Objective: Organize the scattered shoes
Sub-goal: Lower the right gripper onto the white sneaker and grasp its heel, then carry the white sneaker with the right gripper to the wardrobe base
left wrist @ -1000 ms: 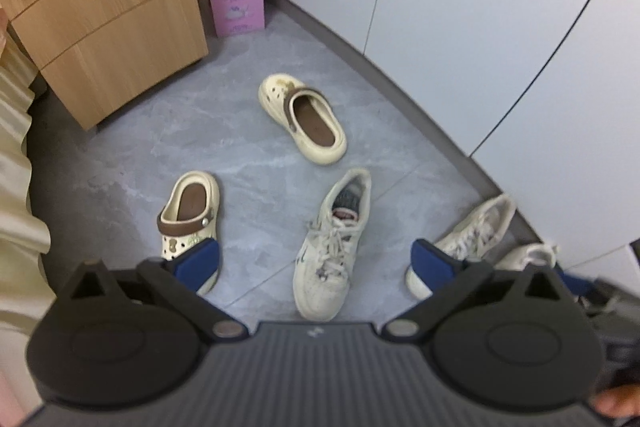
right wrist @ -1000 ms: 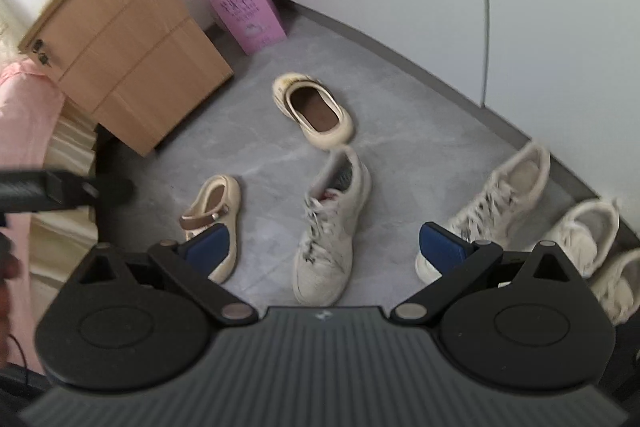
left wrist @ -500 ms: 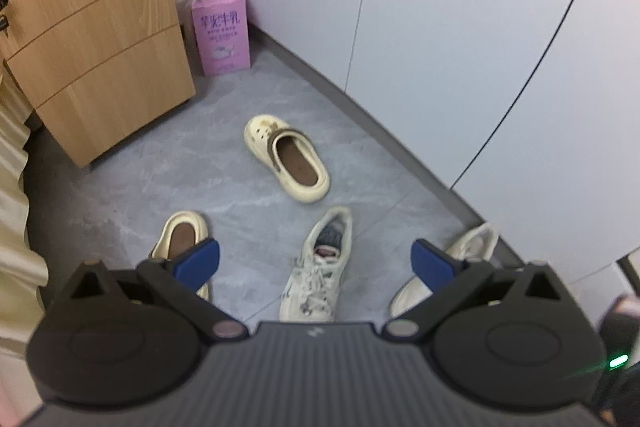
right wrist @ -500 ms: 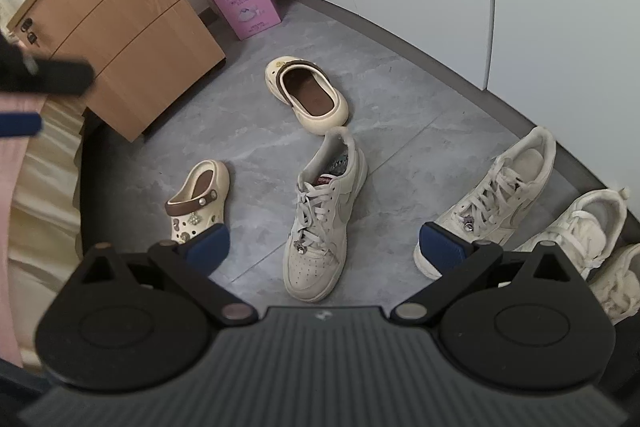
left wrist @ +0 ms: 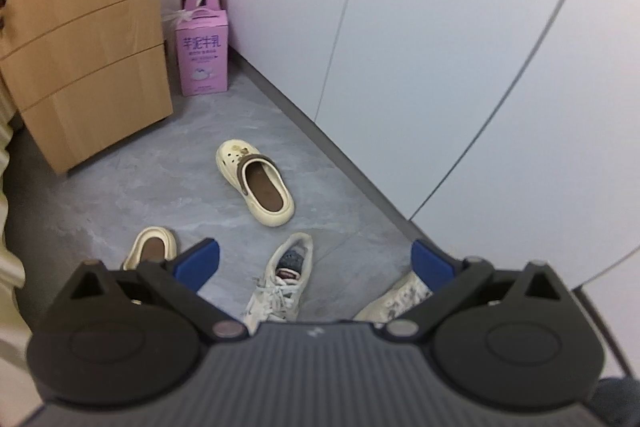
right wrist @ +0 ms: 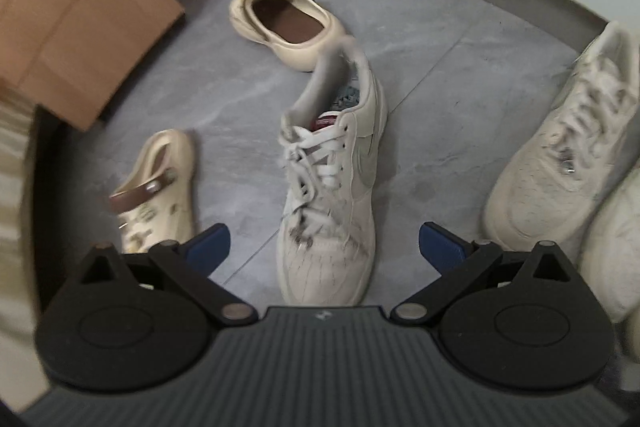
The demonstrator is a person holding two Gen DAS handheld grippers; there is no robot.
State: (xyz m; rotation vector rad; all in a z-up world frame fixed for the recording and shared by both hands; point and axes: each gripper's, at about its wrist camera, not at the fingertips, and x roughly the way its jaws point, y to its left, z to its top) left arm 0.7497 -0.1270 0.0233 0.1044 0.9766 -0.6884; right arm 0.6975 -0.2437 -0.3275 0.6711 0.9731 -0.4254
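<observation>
In the left wrist view, the left tongs (left wrist: 314, 261) hung spread and empty above the grey floor (left wrist: 168, 187). A cream clog (left wrist: 256, 183) with a brown footbed lay alone in the open middle, its toe turned toward the pink milk carton (left wrist: 202, 61) that stood between the wooden drawer cabinet (left wrist: 84, 67) and the white wall panels (left wrist: 420, 47). A second clog (left wrist: 150, 247) lay nearer, partly hidden behind the left fingertip. A white lace-up sneaker (left wrist: 282, 285) lay between the fingers, and another sneaker (left wrist: 394, 301) showed only in part near the skirting.

In the right wrist view, the right tongs (right wrist: 324, 247) were also spread wide, holding nothing, low over the white lace-up sneaker (right wrist: 332, 195), whose toe pointed back at the camera. The strapped clog (right wrist: 160, 187) lay to its left, the open clog (right wrist: 288, 27) just beyond its heel, seemingly close to touching. Two more sneakers (right wrist: 560, 155) lay side by side against the skirting on the right.

The sneaker would likely be light, with a stiff sole and soft upper; the heel collar or the side walls look the firmest hold, the laces a poor one. The foam clogs should be lighter still, best pinched at the rim. Bare floor between the sneaker and the right-hand pair left room to slide it over.
</observation>
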